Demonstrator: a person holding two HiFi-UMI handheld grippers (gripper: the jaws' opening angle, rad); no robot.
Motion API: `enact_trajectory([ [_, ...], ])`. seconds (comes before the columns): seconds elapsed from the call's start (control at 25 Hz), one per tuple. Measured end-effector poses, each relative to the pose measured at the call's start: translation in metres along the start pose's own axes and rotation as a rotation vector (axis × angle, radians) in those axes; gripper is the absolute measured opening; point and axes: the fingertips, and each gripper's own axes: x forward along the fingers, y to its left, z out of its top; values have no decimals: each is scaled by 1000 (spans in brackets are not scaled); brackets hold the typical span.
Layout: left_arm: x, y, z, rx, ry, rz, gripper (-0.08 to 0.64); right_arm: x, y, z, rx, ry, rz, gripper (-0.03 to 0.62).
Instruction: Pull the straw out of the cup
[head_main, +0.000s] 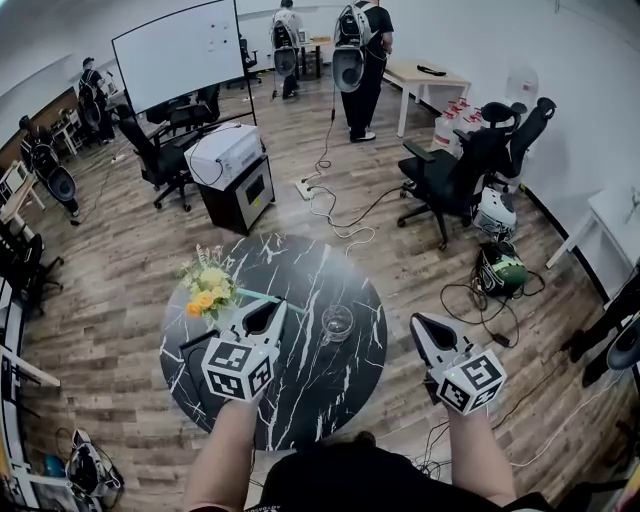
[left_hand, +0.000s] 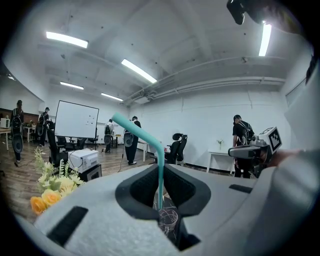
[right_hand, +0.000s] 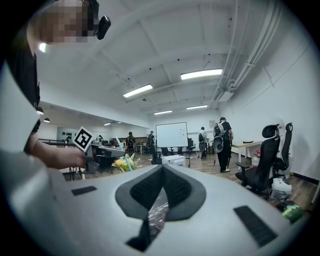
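Observation:
In the head view, a clear glass cup stands near the middle of the round black marble table. My left gripper is to the left of the cup, shut on a teal bendy straw that is outside the cup. In the left gripper view the straw runs upright between the shut pads, its bent top leaning left, and the cup shows low behind it. My right gripper hovers off the table's right edge, shut and empty. In the right gripper view the cup shows through the slit under the jaws.
A yellow flower bunch sits at the table's left edge. A printer on a dark cabinet stands beyond the table. Office chairs, floor cables and a bag lie to the right. People stand far back by a whiteboard.

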Motion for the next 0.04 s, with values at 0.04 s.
enact_trajectory([
  [0.04,0,1,0,0,-1,-1,40,2,1,0,-2,0,4,3],
])
